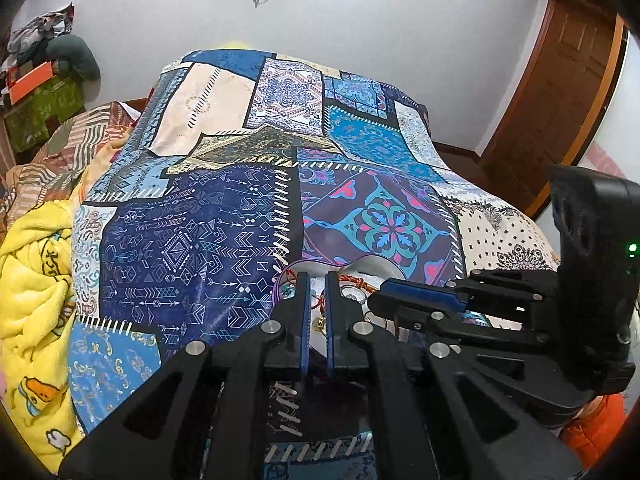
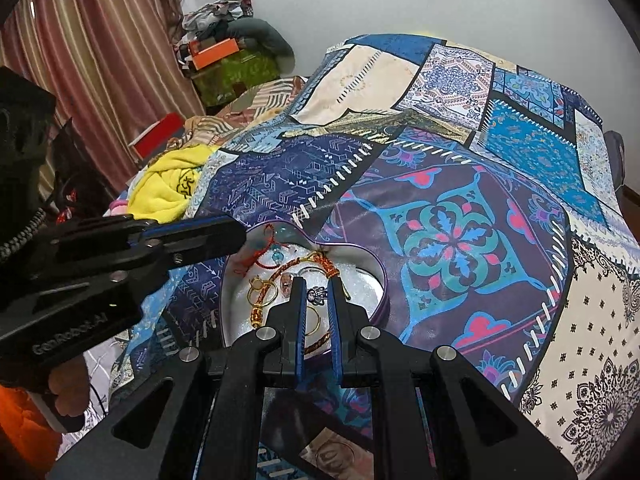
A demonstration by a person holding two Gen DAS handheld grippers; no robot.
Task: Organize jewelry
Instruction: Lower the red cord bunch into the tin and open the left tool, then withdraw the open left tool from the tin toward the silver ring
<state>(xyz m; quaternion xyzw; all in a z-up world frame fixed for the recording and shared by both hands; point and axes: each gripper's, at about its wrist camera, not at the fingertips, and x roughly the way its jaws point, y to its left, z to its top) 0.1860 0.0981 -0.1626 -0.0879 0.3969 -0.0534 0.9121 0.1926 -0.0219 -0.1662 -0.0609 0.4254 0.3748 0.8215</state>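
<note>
A heart-shaped tin [image 2: 383, 280] with a white lining lies on the patchwork cloth [image 2: 448, 240]. Inside it are a gold hoop [image 2: 262, 292], a red cord bracelet [image 2: 264, 261] with a blue bead, an orange braided cord [image 2: 280, 276] and a small silver charm [image 2: 318, 296]. My right gripper [image 2: 316, 282] hangs over the tin's middle, jaws nearly together, the charm lying below the gap and nothing pinched. My left gripper [image 2: 240, 234] reaches in from the left to the tin's rim, shut and empty. In the left wrist view the left gripper [image 1: 320, 276] hides most of the tin [image 1: 376, 264], with the right gripper [image 1: 374, 302] beside it.
The patchwork cloth [image 1: 208, 240] covers a raised bed. A yellow blanket [image 1: 36, 300] is bunched at its left side. A striped curtain [image 2: 100, 60] and an orange box [image 2: 212, 50] on a pile stand at the back left. A wooden door [image 1: 568, 92] is at the right.
</note>
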